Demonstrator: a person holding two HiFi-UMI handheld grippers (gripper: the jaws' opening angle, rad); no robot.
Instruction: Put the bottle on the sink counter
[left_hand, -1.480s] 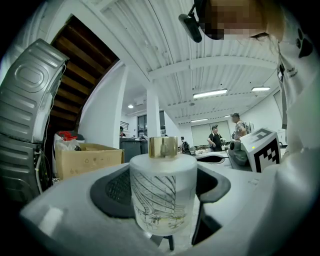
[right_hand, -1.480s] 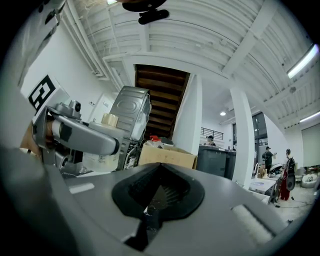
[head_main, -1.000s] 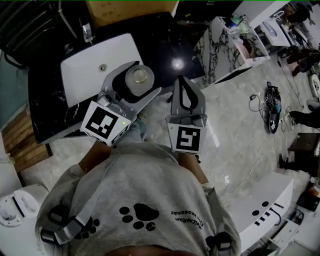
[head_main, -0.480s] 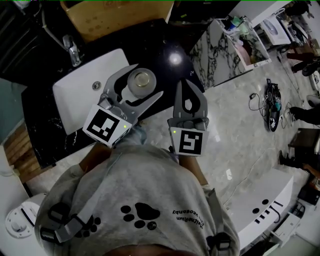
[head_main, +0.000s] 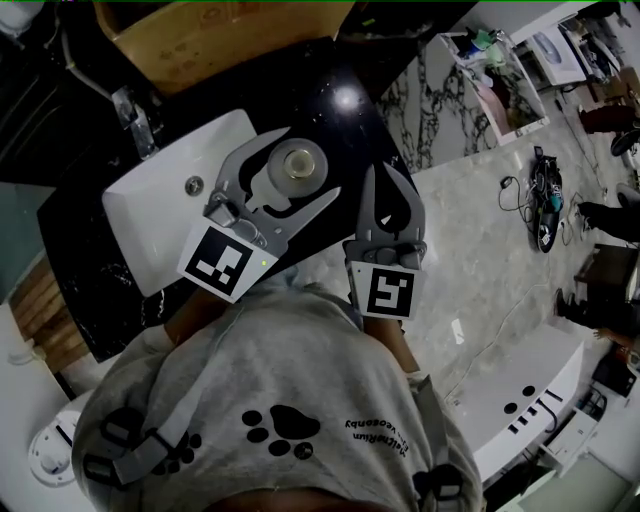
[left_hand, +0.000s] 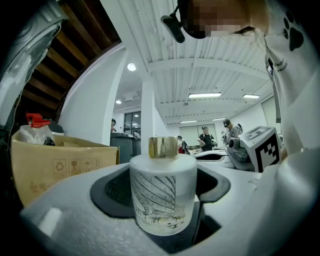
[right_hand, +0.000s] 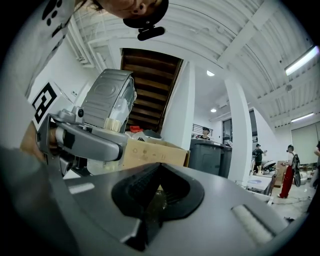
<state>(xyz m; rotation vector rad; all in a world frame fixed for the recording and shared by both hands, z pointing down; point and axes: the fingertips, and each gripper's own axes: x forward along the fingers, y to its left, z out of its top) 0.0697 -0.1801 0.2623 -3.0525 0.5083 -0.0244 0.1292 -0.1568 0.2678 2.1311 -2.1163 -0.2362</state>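
Note:
My left gripper (head_main: 308, 160) is shut on a squat frosted bottle (head_main: 295, 163) with a gold cap, holding it upright over the black sink counter (head_main: 345, 130), just right of the white basin (head_main: 160, 205). In the left gripper view the bottle (left_hand: 161, 192) fills the gap between the grey jaws, and both pads press on its sides. To the bottle's right, my right gripper (head_main: 387, 175) hovers at the counter's front edge with its jaws shut together and nothing seen between them (right_hand: 159, 167).
A chrome faucet (head_main: 130, 115) stands behind the basin. A cardboard box (head_main: 230, 35) sits at the back of the counter. A marble-patterned cabinet (head_main: 440, 110) stands to the right. People stand far off across the pale floor (head_main: 480, 250).
Both grippers have moved forward together over the counter. The bottle stays in the left gripper and now hangs further in, beside the basin. The right gripper stays shut.

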